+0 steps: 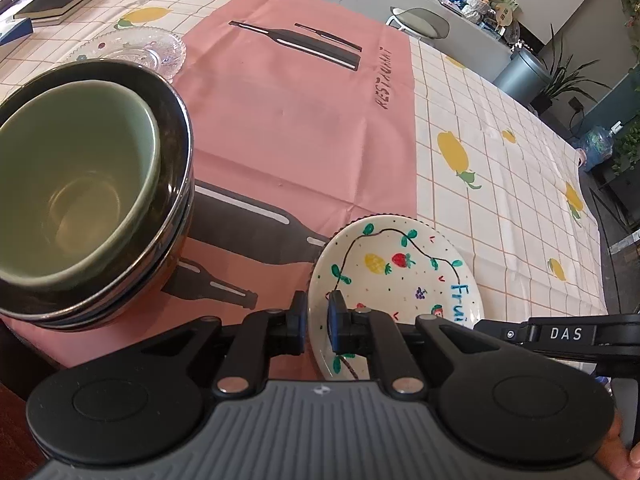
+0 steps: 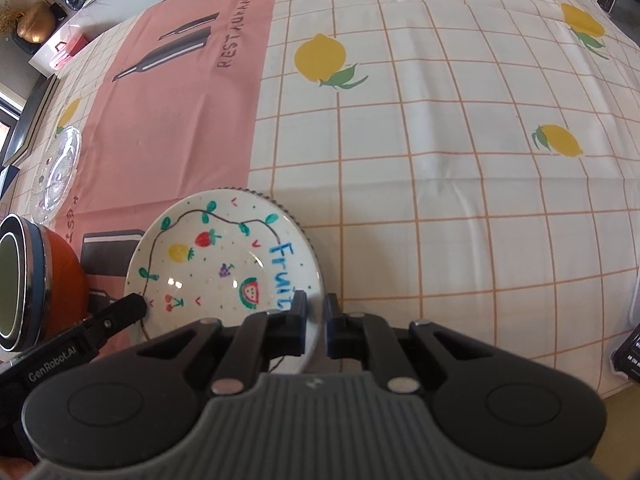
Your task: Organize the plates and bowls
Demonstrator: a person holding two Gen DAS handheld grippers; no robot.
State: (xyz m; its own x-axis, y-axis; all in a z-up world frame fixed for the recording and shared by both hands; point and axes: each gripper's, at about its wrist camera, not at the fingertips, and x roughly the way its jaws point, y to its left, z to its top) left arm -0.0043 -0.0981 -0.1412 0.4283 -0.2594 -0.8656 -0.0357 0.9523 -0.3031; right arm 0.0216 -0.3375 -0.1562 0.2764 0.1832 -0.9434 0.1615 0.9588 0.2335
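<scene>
White glazed plate (image 2: pixel 224 264), hand-painted with fruit, sits near the front edge of the bench (image 2: pixel 460 208), half on the pink cloth (image 1: pixel 304 120) and half on the checked one. You have both claws clamped on its rim: the left claw (image 1: pixel 318 316) pinches the near-left edge, the right claw (image 2: pixel 316 320) the near-right edge, each with one pad inside the dish and one outside.

Both grips sit on the same near side, so the far rim will likely want to sag as you lift. Raise the two claws together and keep the plate level; if one leads, the rim may twist out of the other. The glaze is probably slick, so hold the pinch firm and move slowly. My guess is that it belongs with the glass dish (image 1: pixel 132 46) at the far left. Carry it past the bowl stack (image 1: pixel 92 196), a green bowl nested in dark, metal-rimmed ones, without clipping that stack. Set it down flat before letting go.

Writing you can read: "Fruit" in blue on the plate; "RESTAURANT" printed on the pink cloth beside the bottle pictures; "DAS" on the right claw's arm in the left view; "GenRobot.AI" on the left claw's arm in the right view.
</scene>
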